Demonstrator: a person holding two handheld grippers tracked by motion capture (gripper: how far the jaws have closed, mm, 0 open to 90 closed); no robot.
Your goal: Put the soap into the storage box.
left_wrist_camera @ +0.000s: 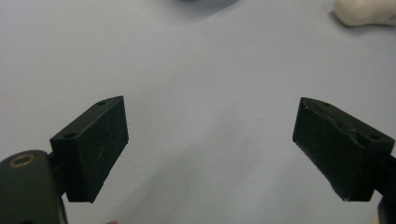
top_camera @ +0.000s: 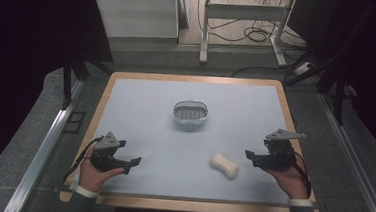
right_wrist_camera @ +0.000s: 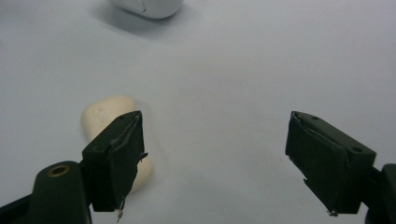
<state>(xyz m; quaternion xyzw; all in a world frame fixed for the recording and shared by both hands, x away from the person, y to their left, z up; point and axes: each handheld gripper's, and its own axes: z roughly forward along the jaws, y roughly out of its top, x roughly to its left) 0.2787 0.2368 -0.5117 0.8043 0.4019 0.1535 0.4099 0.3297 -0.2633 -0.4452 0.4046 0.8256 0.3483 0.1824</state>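
Left gripper (top_camera: 133, 163) gaping, empty; right gripper (top_camera: 249, 158) likewise; soap bar (top_camera: 224, 165) flat, long axis far-left to near-right.

The desk (top_camera: 127, 84) has a pale wooden border around a light blue-grey work surface. Two items lie directly on that surface. A small oval soap dish (top_camera: 191, 113), white-rimmed with a dark slatted insert, sits near the centre, toward the far half. A cream-coloured bar of soap (top_camera: 224, 165), pinched at its middle, lies flat on the near right half, well apart from the dish. In the right gripper view the soap (right_wrist_camera: 105, 114) rests on the same surface.
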